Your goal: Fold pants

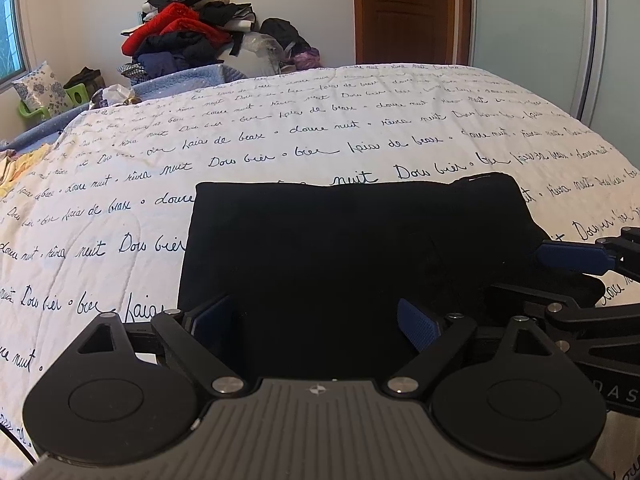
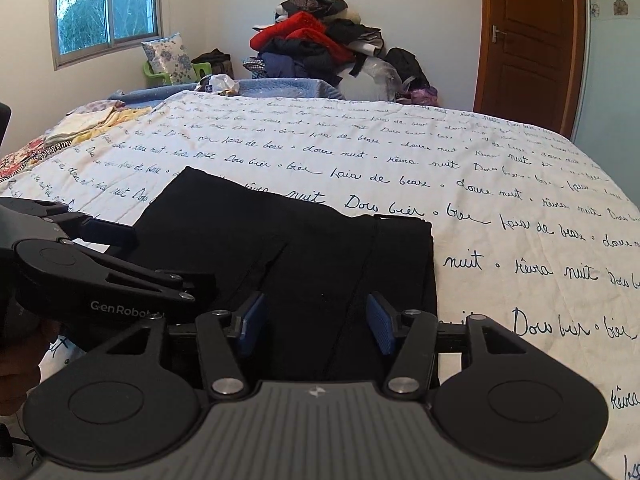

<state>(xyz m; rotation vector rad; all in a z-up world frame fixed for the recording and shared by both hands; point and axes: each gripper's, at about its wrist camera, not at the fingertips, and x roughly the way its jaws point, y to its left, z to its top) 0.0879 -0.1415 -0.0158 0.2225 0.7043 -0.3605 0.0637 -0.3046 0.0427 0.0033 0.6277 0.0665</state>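
Black pants lie folded into a flat rectangle on the white bedspread printed with script writing. My left gripper hovers over the near edge of the pants, its blue pads spread wide with only flat cloth below them. In the right wrist view the pants show seams and a fold line. My right gripper stands partly open over their near right part, pads clear of the cloth. Each gripper shows in the other's view: the right gripper beside the pants' right edge, the left gripper at their left.
A heap of red, black and blue clothes rises behind the bed's far side. A brown door is at the back right, a window at the back left. Folded yellow and floral cloths lie on the bed's far left.
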